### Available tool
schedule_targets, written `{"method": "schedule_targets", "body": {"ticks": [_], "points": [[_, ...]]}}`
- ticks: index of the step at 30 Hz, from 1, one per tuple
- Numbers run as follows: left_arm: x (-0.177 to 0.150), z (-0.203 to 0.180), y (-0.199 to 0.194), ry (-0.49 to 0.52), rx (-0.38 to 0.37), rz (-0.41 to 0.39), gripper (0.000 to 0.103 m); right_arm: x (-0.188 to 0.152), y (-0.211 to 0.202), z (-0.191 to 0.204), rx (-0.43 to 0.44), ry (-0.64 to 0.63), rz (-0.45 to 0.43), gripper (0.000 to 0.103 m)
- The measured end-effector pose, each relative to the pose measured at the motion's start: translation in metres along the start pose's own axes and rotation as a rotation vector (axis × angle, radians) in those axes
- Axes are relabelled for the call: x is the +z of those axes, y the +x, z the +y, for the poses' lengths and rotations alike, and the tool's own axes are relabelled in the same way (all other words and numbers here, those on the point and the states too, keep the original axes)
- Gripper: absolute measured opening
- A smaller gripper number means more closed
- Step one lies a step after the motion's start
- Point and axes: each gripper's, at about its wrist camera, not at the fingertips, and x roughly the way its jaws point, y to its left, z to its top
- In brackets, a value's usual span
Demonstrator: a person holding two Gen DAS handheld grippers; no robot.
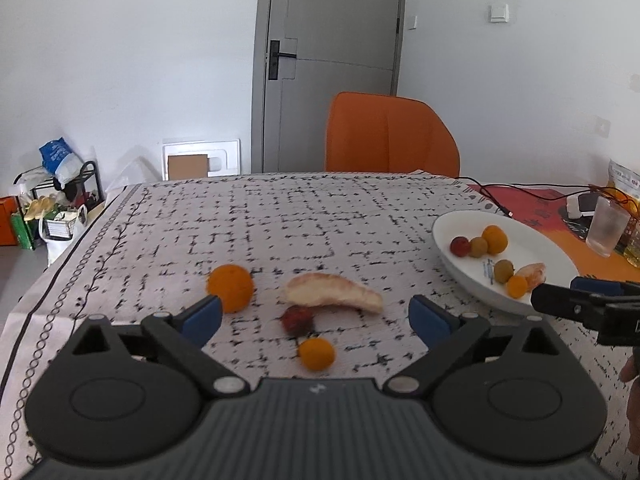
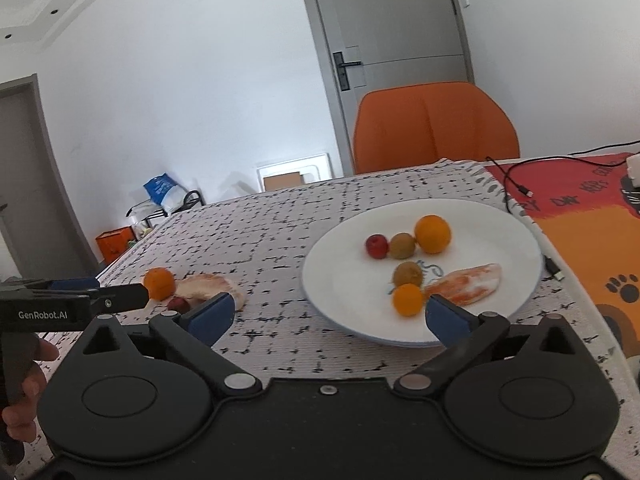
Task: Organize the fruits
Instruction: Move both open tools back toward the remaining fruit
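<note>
On the patterned tablecloth lie an orange, a pale pomelo segment, a dark red lychee and a small kumquat. My left gripper is open, its blue pads wide on either side of the lychee and kumquat, touching neither. The white plate holds an orange, a red fruit, two brownish fruits, a small orange fruit and a peeled citrus segment. My right gripper is open at the plate's near rim, nothing between its pads.
An orange chair stands behind the table's far edge. To the right of the plate lie a red-orange mat, black cables, a glass and a yellow bag. The left gripper's black body shows at the right wrist view's left edge.
</note>
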Motion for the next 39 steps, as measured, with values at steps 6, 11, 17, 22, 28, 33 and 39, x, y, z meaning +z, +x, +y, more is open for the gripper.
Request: {"method": "schedule_targets", "body": {"ticks": [6,11,17,22,28,33,39], "points": [[-0.007,0.012,-0.007,0.006,0.017,0.002,0.099,0.000,0.004,0.013,0.023,-0.017,0.009,0.103],[-0.012,0.026,-0.013,-0.012,0.048,0.005,0.099,-0.004,0.008,0.029,0.053,-0.038,0.025,0.103],[-0.018,0.047,-0.020,-0.039,0.078,0.015,0.099,-0.007,0.015,0.047,0.088,-0.069,0.050,0.103],[-0.023,0.064,-0.025,-0.064,0.096,0.019,0.099,-0.007,0.022,0.059,0.122,-0.071,0.069,0.103],[-0.027,0.080,-0.028,-0.087,0.110,0.024,0.099,-0.006,0.031,0.076,0.143,-0.095,0.080,0.097],[-0.030,0.091,-0.027,-0.103,0.121,0.031,0.099,-0.008,0.043,0.089,0.161,-0.112,0.111,0.088],[-0.035,0.102,-0.024,-0.115,0.127,0.048,0.099,-0.011,0.057,0.104,0.188,-0.137,0.149,0.081]]}}
